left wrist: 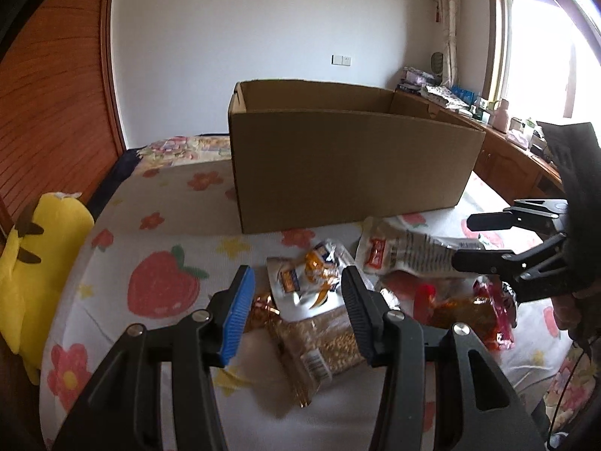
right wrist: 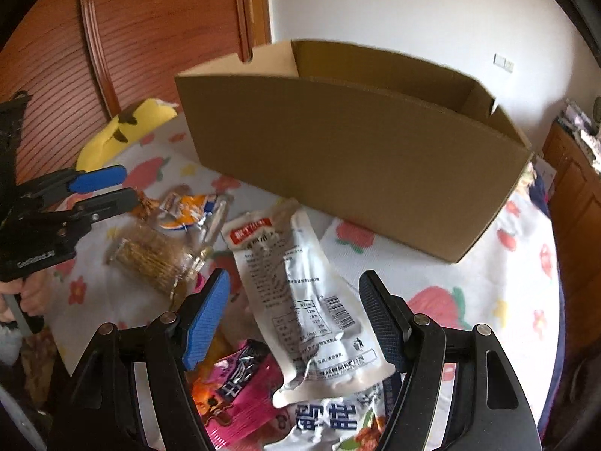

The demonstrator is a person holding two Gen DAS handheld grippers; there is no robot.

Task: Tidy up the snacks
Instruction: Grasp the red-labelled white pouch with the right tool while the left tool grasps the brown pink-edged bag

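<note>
An open cardboard box (left wrist: 345, 161) stands on the flowered bedspread; it also shows in the right wrist view (right wrist: 357, 173). Snack packets lie in front of it. My left gripper (left wrist: 296, 285) is open above an orange-and-silver packet (left wrist: 308, 278) and a clear bag of golden snacks (left wrist: 323, 345). My right gripper (right wrist: 296, 300) is open and hovers over a long white packet (right wrist: 300, 300). A pink packet (right wrist: 240, 387) and a white-and-blue packet (right wrist: 330, 421) lie under it. The right gripper shows in the left wrist view (left wrist: 465, 240), and the left gripper in the right wrist view (right wrist: 124, 186).
A yellow plush toy (left wrist: 33, 263) lies at the bed's left edge by a wooden wardrobe (left wrist: 52, 105). A cluttered wooden counter (left wrist: 503, 150) runs under the window at right. A red packet (left wrist: 492, 315) lies near the right gripper.
</note>
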